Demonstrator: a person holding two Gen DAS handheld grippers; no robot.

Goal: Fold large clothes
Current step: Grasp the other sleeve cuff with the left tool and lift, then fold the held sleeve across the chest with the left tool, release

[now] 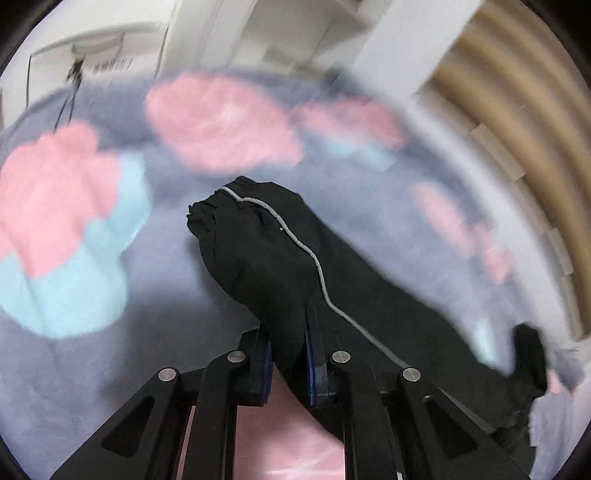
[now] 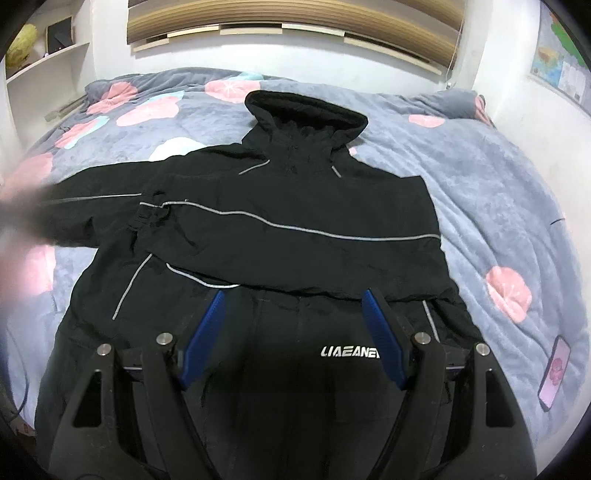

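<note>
A black hooded jacket (image 2: 295, 221) with thin grey piping lies spread on the bed, hood at the far end. Its right sleeve is folded across the chest. My left gripper (image 1: 288, 354) is shut on the jacket's other sleeve (image 1: 266, 251), holding it lifted above the bedspread with the cuff pointing away. That view is motion-blurred. In the right wrist view this sleeve (image 2: 85, 210) stretches out to the left, into a blur. My right gripper (image 2: 293, 332) is open and empty, above the jacket's lower front near the white logo (image 2: 349, 352).
The bed has a grey bedspread (image 2: 498, 192) with pink and light-blue flowers. A phone in a pink case (image 2: 554, 373) lies on it at the right. A wooden headboard (image 2: 295, 26) and white wall are behind; white shelves (image 2: 44, 59) stand at the left.
</note>
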